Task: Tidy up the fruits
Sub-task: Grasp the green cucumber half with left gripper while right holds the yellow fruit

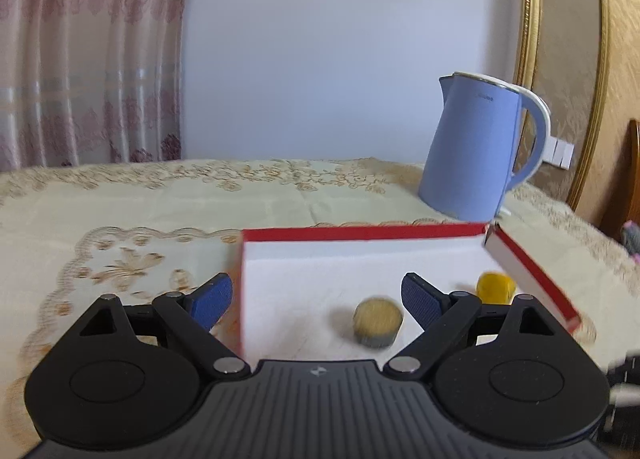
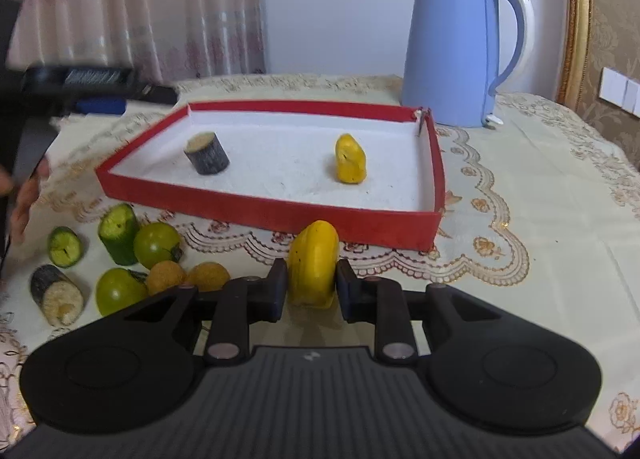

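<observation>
We find the right gripper (image 2: 311, 286) pinching a yellow fruit piece (image 2: 313, 263) between its fingers (image 2: 277, 287), just outside the near wall of the red tray (image 2: 256, 205). The piece stands with its long axis upright, rounded top toward twelve o'clock in the right wrist view, its base on the cloth-covered surface (image 2: 540, 195). Its skin is glossy, ridged and deep yellow.

Inside the tray, a second yellow piece (image 2: 351, 160) stands upright at roughly one o'clock from the held one, and a dark-skinned cut cylinder (image 2: 207, 153) leans with its pale cut face up toward eleven o'clock.

At nine o'clock of the held piece, loose items lie clustered on the surface: two green round fruits (image 2: 157, 244), two brown balls (image 2: 208, 277) and cut cucumber sections (image 2: 119, 234).

The left gripper (image 1: 316, 301) has its fingers (image 1: 212, 301) spread wide, with nothing between them, over the tray's left edge. That view is blurred.
</observation>
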`<act>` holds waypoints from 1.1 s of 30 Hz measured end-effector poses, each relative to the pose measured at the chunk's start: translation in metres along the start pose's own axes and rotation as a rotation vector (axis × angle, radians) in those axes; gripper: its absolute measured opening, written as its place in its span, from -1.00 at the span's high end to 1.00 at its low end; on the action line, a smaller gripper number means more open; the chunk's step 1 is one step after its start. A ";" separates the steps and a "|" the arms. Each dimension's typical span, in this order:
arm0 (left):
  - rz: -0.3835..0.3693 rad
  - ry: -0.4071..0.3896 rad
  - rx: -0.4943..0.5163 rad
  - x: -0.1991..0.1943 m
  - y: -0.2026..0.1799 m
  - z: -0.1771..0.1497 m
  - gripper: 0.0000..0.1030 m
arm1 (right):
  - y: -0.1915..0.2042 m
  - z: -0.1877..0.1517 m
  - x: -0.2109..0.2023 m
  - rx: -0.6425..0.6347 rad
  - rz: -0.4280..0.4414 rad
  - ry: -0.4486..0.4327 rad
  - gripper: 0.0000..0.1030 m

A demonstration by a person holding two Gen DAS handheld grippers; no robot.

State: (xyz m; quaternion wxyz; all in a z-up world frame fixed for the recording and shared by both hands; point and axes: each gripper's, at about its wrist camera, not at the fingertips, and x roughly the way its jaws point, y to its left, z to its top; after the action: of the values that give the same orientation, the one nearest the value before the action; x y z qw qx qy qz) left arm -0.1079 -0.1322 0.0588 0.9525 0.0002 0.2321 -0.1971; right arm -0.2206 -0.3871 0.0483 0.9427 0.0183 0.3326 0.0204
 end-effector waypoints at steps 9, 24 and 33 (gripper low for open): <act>0.120 0.068 0.095 -0.070 0.005 -0.046 -0.79 | -0.020 -0.010 -0.004 0.095 0.121 -0.053 0.52; 0.109 0.195 0.128 -0.058 -0.014 -0.081 -0.79 | -0.019 -0.010 -0.001 0.091 0.157 -0.040 0.52; 0.071 0.226 0.060 -0.056 0.001 -0.079 -0.73 | -0.018 -0.010 0.002 0.087 0.156 -0.023 0.52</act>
State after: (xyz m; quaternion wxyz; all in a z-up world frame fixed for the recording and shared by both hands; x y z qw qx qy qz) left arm -0.1880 -0.1033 0.0126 0.9262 0.0590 0.3317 -0.1689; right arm -0.2255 -0.4044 0.0383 0.9403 0.0852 0.3200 0.0789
